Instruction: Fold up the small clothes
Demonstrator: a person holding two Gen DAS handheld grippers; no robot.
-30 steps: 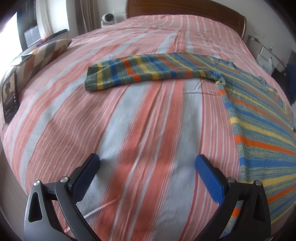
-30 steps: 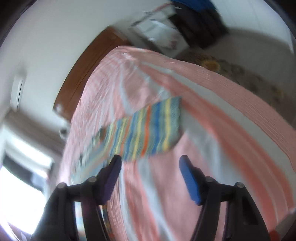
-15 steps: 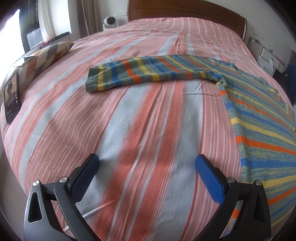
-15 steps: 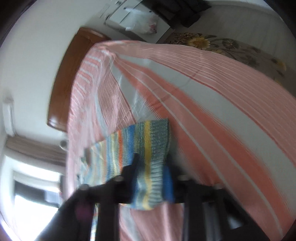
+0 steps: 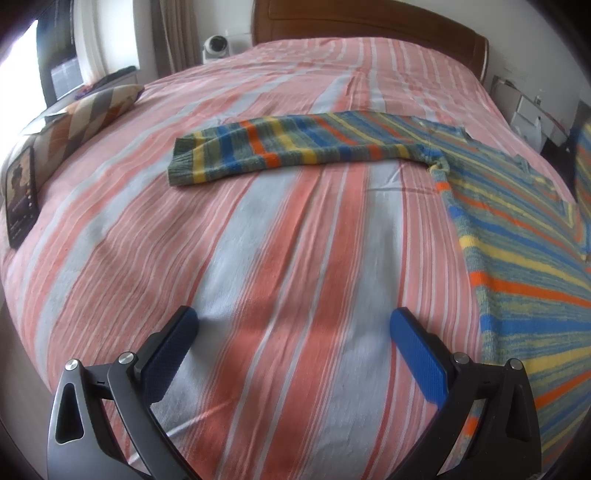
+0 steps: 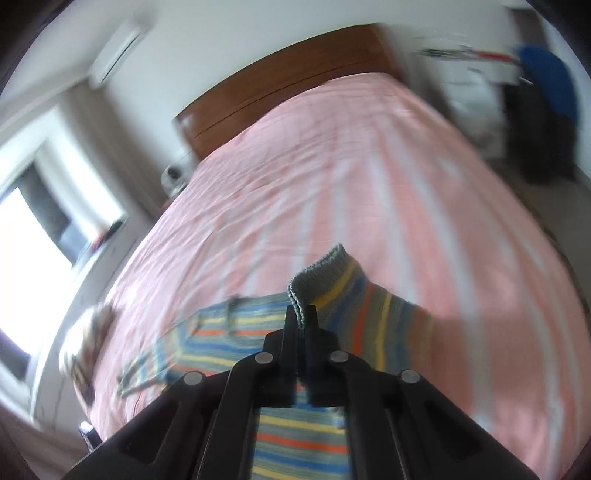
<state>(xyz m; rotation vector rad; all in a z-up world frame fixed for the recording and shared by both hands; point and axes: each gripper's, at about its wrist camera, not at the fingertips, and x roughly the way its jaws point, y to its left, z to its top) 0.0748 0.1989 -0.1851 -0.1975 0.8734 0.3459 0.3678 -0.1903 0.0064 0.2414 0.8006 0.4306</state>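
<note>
A striped knit sweater (image 5: 517, 236) in blue, yellow, orange and grey-green lies on the bed, its body at the right and one sleeve (image 5: 280, 147) stretched out to the left. My left gripper (image 5: 293, 328) is open and empty, low over the bedspread in front of the sweater. My right gripper (image 6: 301, 317) is shut on the cuff of the other sleeve (image 6: 325, 273) and holds it lifted above the sweater's body (image 6: 229, 336). The right wrist view is blurred.
The bed has a pink, orange and pale blue striped bedspread (image 5: 229, 236) and a wooden headboard (image 5: 369, 18). A patterned cushion (image 5: 88, 114) and a phone (image 5: 20, 195) lie at the left edge. A small white device (image 5: 215, 46) stands by the headboard.
My right gripper went from open to shut on the sleeve cuff and has lifted it over the sweater. My left gripper has hardly moved.
</note>
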